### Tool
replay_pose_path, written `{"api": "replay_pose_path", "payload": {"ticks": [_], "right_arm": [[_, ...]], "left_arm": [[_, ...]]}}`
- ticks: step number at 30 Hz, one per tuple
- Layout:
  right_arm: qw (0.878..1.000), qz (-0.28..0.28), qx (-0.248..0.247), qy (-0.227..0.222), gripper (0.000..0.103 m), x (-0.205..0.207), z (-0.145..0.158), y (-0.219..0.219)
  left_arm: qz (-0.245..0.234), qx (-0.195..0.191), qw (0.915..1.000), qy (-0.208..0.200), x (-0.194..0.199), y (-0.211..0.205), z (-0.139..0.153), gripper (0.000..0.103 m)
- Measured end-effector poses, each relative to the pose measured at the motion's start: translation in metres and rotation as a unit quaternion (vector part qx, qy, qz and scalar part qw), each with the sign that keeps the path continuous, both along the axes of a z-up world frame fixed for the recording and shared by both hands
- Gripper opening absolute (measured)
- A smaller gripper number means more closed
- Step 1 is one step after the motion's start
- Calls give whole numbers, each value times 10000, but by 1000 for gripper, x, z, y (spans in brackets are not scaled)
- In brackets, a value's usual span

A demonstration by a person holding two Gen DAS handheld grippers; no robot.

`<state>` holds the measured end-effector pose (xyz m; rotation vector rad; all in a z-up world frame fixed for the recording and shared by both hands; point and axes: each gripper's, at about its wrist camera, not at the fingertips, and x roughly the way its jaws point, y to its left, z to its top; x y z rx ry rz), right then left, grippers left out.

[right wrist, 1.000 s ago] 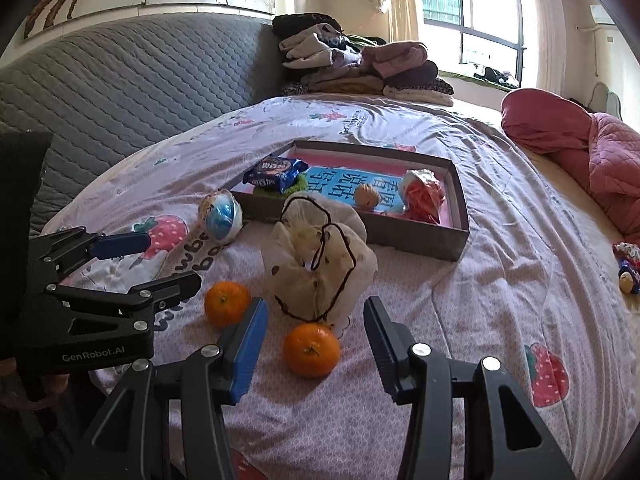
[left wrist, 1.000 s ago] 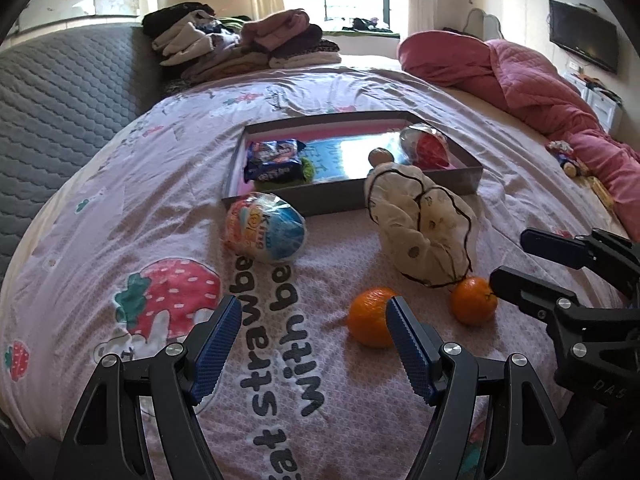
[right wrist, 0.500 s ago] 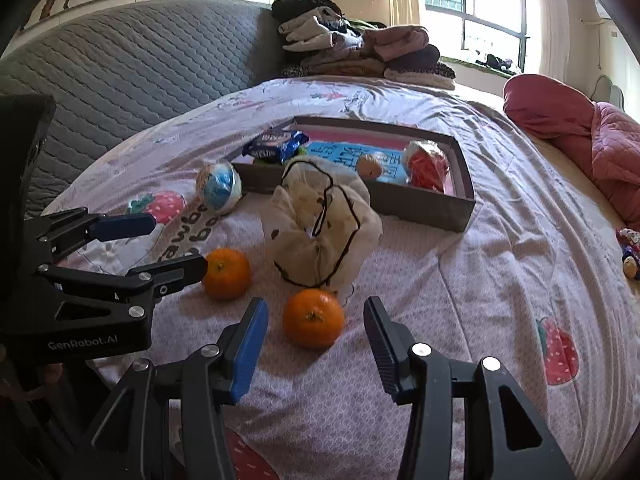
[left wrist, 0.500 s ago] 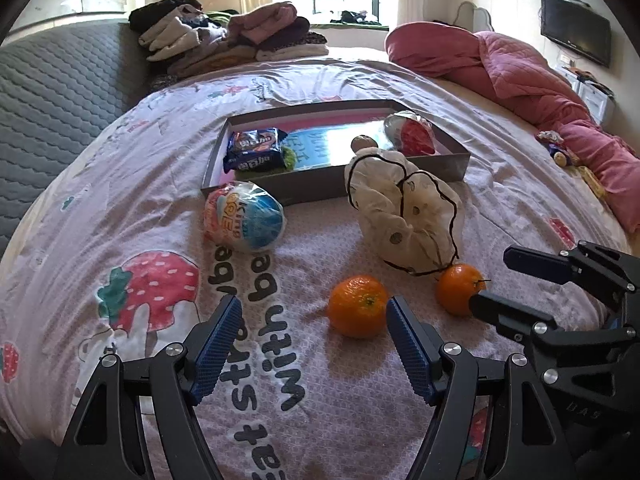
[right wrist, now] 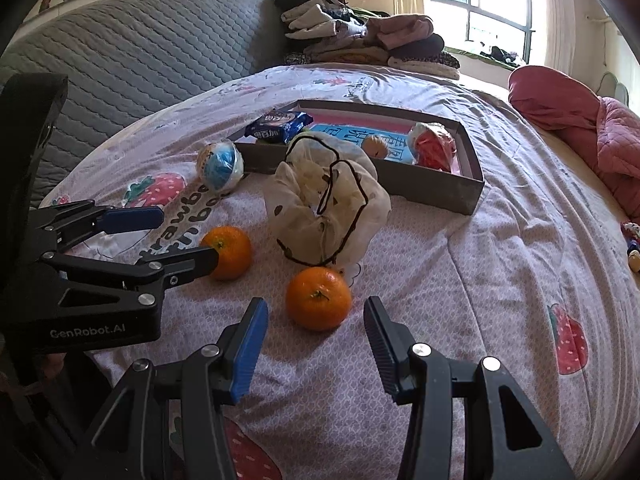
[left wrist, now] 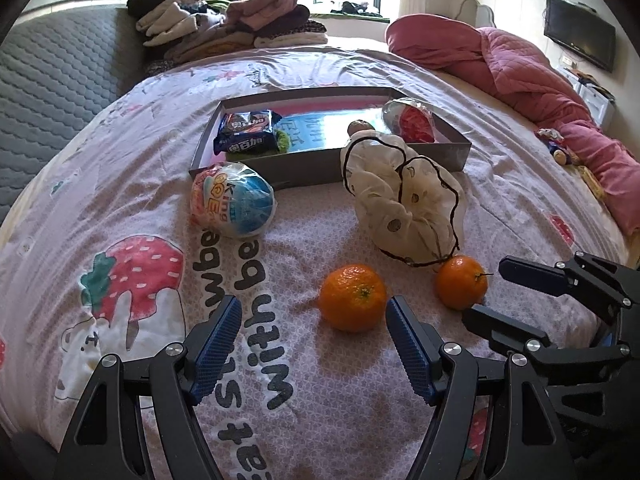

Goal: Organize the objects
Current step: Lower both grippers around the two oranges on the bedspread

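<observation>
Two oranges lie on the strawberry-print bedspread in front of a cream drawstring pouch (left wrist: 400, 208) (right wrist: 324, 204). My left gripper (left wrist: 311, 312) is open, with one orange (left wrist: 352, 298) (right wrist: 228, 252) just ahead of its tips, nearer the right finger and not touched. My right gripper (right wrist: 315, 312) is open too. The other orange (right wrist: 318, 300) (left wrist: 460, 282) sits just beyond the gap between its fingertips, free of the pads. Each gripper shows in the other's view: the right gripper (left wrist: 486, 292) and the left gripper (right wrist: 187, 236).
A grey open box (left wrist: 304, 168) (right wrist: 432, 192) behind the pouch holds a blue snack pack (left wrist: 248, 132), a red wrapped egg (left wrist: 412, 120) and a small round item (right wrist: 376, 145). A blue wrapped egg toy (left wrist: 234, 204) lies by the box's near left corner. Folded clothes and a pink quilt lie beyond.
Both cameras have tipped slightly downward, so the scene sits a little higher in each view. The oranges now stand clearer of the fingertips. Neither jaw gap has changed.
</observation>
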<state>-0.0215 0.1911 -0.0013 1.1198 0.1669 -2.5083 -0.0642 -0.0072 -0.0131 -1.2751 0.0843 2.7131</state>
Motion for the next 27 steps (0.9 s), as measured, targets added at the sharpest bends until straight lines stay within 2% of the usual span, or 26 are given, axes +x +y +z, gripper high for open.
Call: {"api": "replay_pose_path", "payload": {"ticks": [27], "right_arm": [[9999,7,160,-1,49,-12,-17,-4]], "left_arm": [[-17,27,9997,-254,-19,9,-22,76]]}}
